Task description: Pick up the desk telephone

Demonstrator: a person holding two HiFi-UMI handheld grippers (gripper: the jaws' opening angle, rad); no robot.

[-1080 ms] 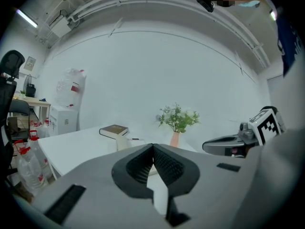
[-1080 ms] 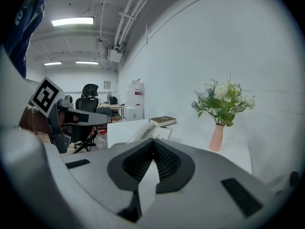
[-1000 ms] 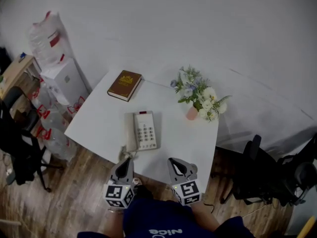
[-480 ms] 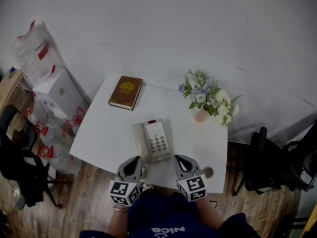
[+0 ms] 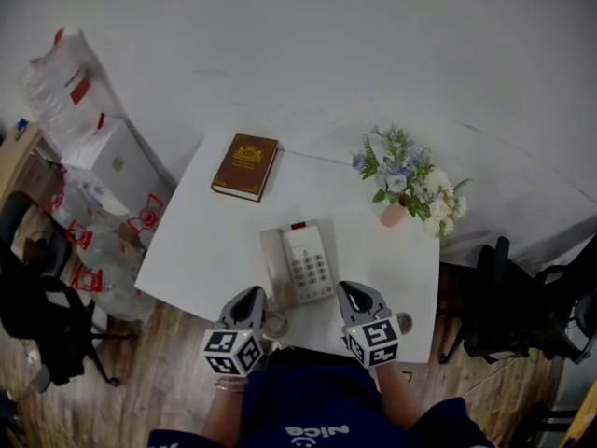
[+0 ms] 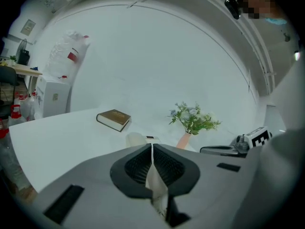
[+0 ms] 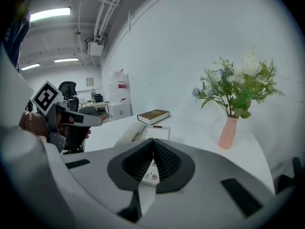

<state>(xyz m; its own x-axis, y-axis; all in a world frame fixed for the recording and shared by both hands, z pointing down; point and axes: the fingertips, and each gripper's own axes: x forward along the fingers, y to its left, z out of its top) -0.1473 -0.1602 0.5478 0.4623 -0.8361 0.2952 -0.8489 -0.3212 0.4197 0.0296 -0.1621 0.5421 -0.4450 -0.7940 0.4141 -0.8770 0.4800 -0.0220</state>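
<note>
Desk telephone (image 5: 298,264) lay flat near the white table's (image 5: 201,241) near edge, handset along its left side. Left gripper (image 5: 248,300) hovered just near-left of it, jaws pressed together on nothing. Right gripper (image 5: 354,296) mirrored it near-right, likewise closed and empty, probably flanking the phone for a two-sided lift.

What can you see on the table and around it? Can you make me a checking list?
Surface: white table, mostly bare.
Job's things: desk telephone lies flat near the front edge, handset in place.
Clutter: brown book at the back; pink vase of flowers at the right.
Grippers: left tool and right tool both shut, empty, either side of the telephone's near end.
Cables: coiled cord by the telephone's near corner.
Surroundings: white wall, plastic bags, black chairs, wood floor.
</note>
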